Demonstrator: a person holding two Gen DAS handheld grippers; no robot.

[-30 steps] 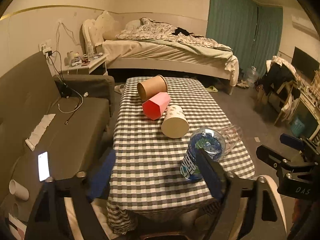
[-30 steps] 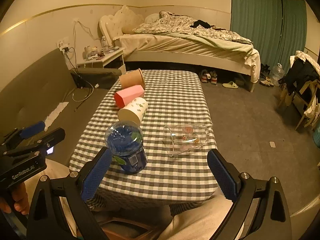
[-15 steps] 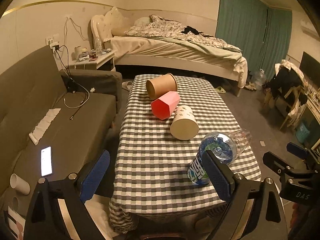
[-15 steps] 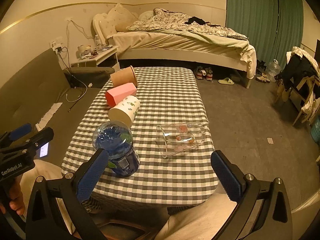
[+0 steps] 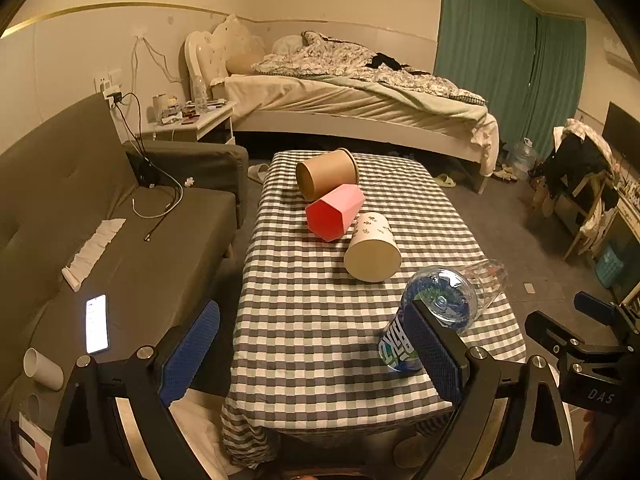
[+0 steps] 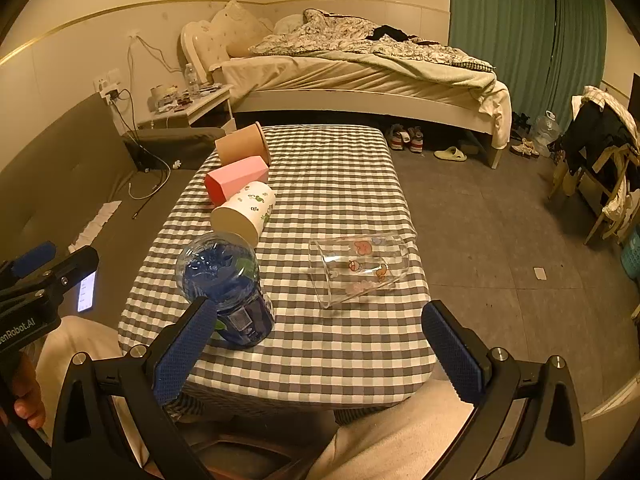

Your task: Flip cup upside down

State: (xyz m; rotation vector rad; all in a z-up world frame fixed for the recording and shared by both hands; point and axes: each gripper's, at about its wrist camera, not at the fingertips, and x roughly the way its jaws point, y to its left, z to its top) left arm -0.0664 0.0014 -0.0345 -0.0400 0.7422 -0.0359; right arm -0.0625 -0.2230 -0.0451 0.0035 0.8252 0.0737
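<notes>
Both sets of jaws are seen spread wide and empty, the left gripper (image 5: 312,354) and right gripper (image 6: 320,354) held low in their frames, short of the counter (image 6: 340,184). A glass cup (image 6: 358,270) lies on its side at centre frame in the right view. To its left a blue cup (image 6: 226,290) stands inverted. Further up-left, a white cup (image 6: 244,214), pink cup (image 6: 236,180) and brown cup (image 6: 242,146) lie tipped in a row.

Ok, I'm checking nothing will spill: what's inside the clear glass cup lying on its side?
The clear glass cup with cartoon prints looks empty; the checked tablecloth shows through it. No part of its inside is hidden.
</notes>
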